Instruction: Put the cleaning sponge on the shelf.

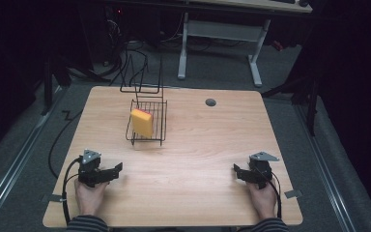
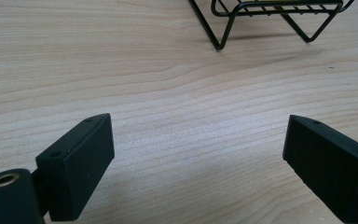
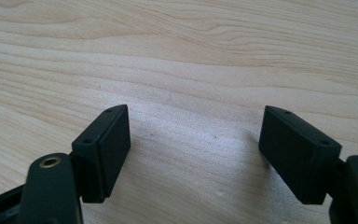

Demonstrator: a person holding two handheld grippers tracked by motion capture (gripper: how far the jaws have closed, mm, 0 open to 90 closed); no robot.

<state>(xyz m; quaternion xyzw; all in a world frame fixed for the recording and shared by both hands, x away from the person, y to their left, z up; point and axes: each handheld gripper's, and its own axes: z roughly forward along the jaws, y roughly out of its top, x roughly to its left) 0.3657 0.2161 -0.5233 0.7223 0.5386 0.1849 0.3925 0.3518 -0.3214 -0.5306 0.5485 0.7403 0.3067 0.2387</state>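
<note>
On the wooden table (image 1: 198, 145), a black wire rack (image 1: 147, 123) stands left of centre toward the far side, with a yellow sponge (image 1: 142, 123) leaning inside it; a reddish patch shows at the sponge's top, too small to make out. The left gripper (image 1: 117, 169) rests at the near left, well apart from the rack, jaws spread with bare wood between them. Its own view cuts the rack off at the top edge, showing just the wire feet. The right gripper (image 1: 235, 170) sits at the near right, jaws likewise apart and empty. A dark round spot (image 1: 210, 102) lies far right; beyond the table the room is too dim to read.
</note>
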